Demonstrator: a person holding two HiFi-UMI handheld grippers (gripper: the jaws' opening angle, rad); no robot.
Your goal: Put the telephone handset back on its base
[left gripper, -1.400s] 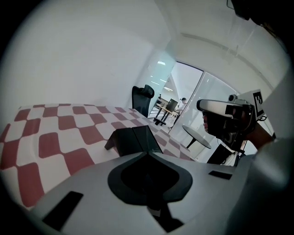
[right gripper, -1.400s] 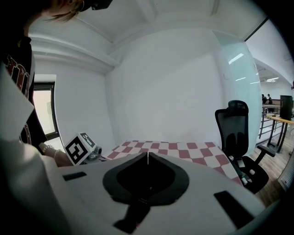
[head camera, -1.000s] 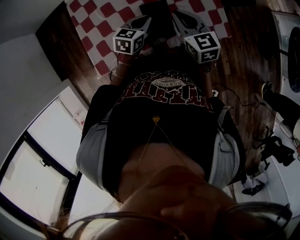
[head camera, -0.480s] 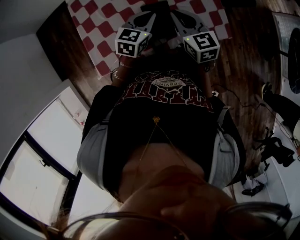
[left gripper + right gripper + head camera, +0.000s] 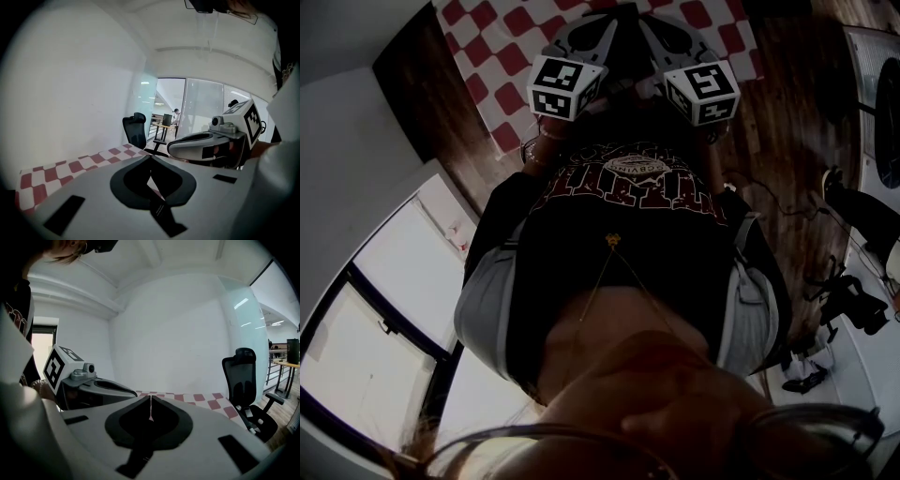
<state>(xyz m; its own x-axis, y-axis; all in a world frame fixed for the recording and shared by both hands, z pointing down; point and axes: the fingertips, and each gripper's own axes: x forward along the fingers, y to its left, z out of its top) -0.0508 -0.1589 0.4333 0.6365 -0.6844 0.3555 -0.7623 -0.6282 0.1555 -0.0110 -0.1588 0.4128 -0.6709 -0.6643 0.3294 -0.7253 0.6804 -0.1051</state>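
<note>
No telephone handset or base shows clearly in any view. In the head view the person's dark shirt fills the middle, and the two marker cubes, left [image 5: 564,86] and right [image 5: 703,94], are held side by side over the checked cloth [image 5: 502,56]. A dark shape [image 5: 617,33] lies between the gripper bodies; I cannot tell what it is. My left gripper [image 5: 149,157] has its jaws shut with nothing between them. My right gripper [image 5: 150,398] is likewise shut and empty. Each gripper shows beside the other: the right one [image 5: 206,143], the left one [image 5: 96,385].
A red and white checked cloth [image 5: 70,165] covers the table ahead. A black office chair [image 5: 246,376] stands beyond the table, by a white wall. On the wooden floor [image 5: 787,122] at the right lie cables and dark equipment [image 5: 853,300].
Both grippers have moved a little away from the body, up the head view, and the left cube has drifted slightly right. Both jaws stay shut.
</note>
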